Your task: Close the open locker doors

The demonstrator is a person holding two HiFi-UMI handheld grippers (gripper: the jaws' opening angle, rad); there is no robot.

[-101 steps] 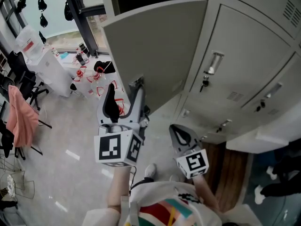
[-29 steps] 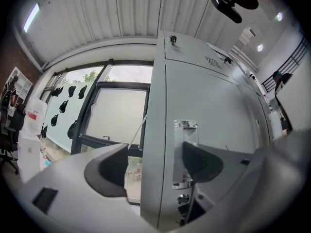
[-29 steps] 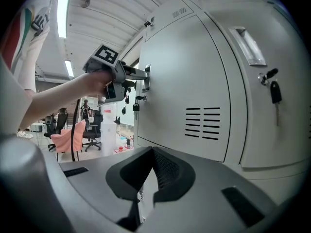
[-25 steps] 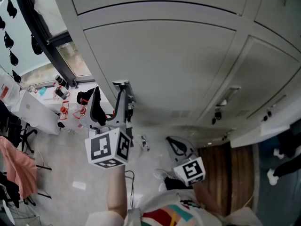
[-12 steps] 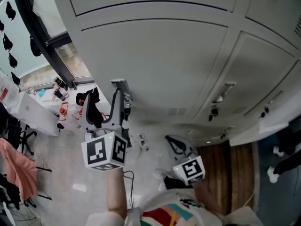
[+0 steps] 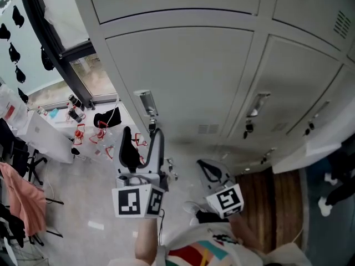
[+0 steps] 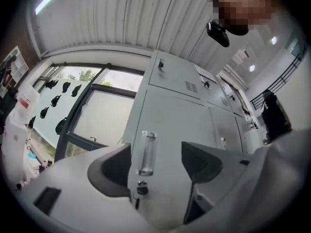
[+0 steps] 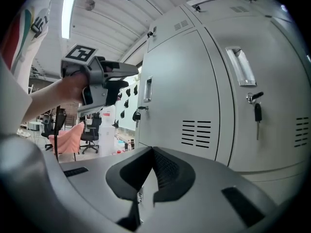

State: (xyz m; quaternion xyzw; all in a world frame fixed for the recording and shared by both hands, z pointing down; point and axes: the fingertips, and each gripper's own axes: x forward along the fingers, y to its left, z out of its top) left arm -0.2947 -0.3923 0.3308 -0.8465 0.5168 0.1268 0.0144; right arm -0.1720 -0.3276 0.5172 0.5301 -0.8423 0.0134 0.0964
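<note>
The grey locker door (image 6: 183,76) lies flush with its neighbours, its handle (image 6: 146,103) near the left edge. My left gripper (image 6: 143,140) is just below that handle, open and holding nothing. In the left gripper view the handle (image 7: 146,153) and the key lock (image 7: 141,187) show beyond the gap between the jaws of my left gripper (image 7: 155,166). My right gripper (image 6: 213,169) hangs low near the locker base, shut and empty; in its own view its jaws (image 8: 154,171) meet. The right gripper view also shows the left gripper (image 8: 104,81) by the door handle (image 8: 147,89).
Neighbouring doors to the right are shut, with handles (image 6: 258,103) and hanging keys (image 8: 256,111). A dark window frame (image 6: 55,54) stands left of the lockers. On the floor lie red-and-black items (image 6: 97,132); a chair with pink cloth (image 6: 22,198) is at far left.
Four seconds ago the door stood open; now it is shut. In the last half second my left gripper dropped down and drew back from the handle. The right gripper stayed put.
</note>
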